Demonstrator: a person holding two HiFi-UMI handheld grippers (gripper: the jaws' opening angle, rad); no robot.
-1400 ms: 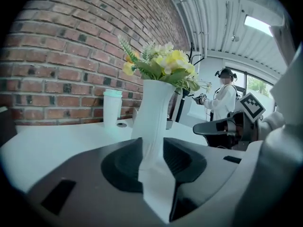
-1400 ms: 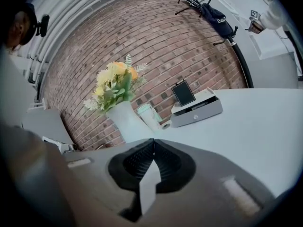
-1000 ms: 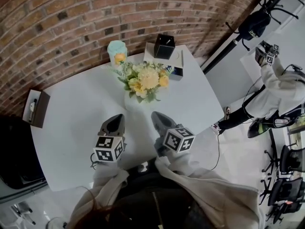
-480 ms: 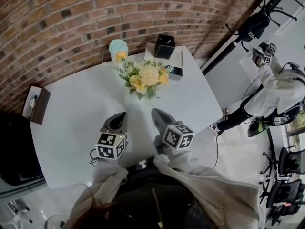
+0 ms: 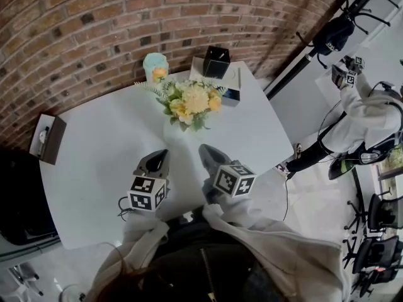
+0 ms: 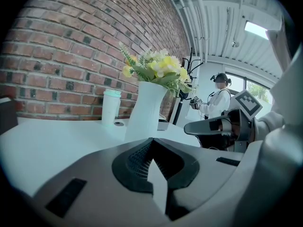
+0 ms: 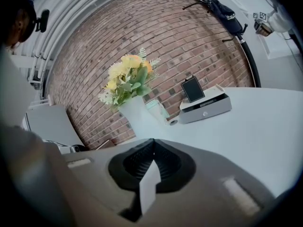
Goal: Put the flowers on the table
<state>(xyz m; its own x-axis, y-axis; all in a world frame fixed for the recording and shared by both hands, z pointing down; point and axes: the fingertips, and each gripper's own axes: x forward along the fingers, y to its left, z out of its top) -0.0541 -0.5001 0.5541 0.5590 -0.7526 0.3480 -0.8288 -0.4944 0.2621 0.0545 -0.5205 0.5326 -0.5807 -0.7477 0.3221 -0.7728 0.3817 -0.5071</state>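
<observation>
A bunch of yellow and cream flowers (image 5: 192, 104) in a white vase (image 6: 146, 112) stands upright on the white table (image 5: 107, 137), towards its far side. The flowers (image 7: 126, 77) rise from the vase (image 7: 138, 118) in the right gripper view too. My left gripper (image 5: 158, 155) hovers over the table's near part, well short of the vase, its jaws shut with nothing between them. My right gripper (image 5: 205, 150) is beside it, also shut and empty. Both point towards the flowers.
A pale teal cup (image 5: 155, 66) stands behind the flowers by the brick wall. A black box on a white-grey case (image 5: 218, 63) sits at the far right of the table. A brown box (image 5: 47, 140) lies at the left edge. A person (image 5: 362, 115) stands at right.
Both grippers have drawn back a little towards me, away from the vase. The flowers stand where they stood.
</observation>
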